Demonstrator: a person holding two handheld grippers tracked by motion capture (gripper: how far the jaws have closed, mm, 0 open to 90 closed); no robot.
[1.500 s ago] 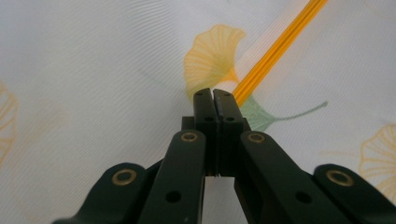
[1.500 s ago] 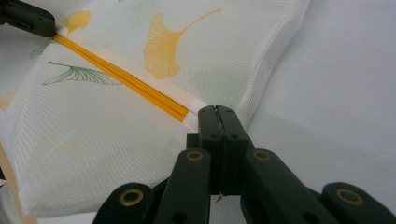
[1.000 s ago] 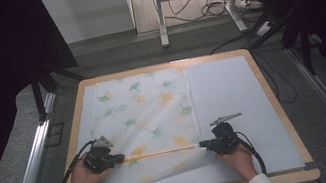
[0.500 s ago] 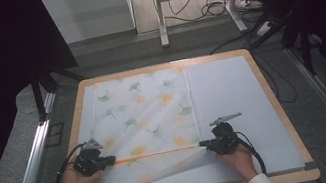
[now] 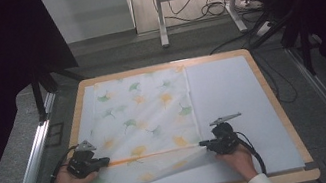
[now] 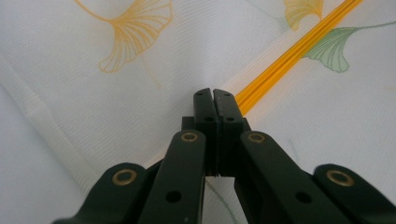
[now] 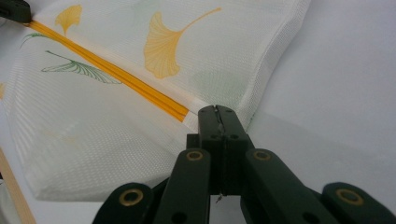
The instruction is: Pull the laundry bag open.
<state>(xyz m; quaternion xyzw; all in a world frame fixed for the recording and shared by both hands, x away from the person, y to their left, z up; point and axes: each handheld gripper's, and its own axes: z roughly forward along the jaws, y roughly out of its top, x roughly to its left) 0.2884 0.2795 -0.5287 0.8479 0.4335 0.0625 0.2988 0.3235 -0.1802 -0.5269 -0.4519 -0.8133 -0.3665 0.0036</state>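
Both tongs grip a cloth's folded edge

The left gripper (image 5: 104,161) and right gripper (image 5: 204,143) each clench the orange-striped fold of the sheer white ginkgo-leaf-printed cloth (image 5: 146,109), stretched between them on the white-topped wooden-rimmed table (image 5: 231,89).

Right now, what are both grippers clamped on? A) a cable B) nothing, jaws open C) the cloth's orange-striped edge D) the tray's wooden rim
C: the left gripper and right gripper each have jaws shut on the cloth at the ends of its orange stripe, held taut between them above the tray.
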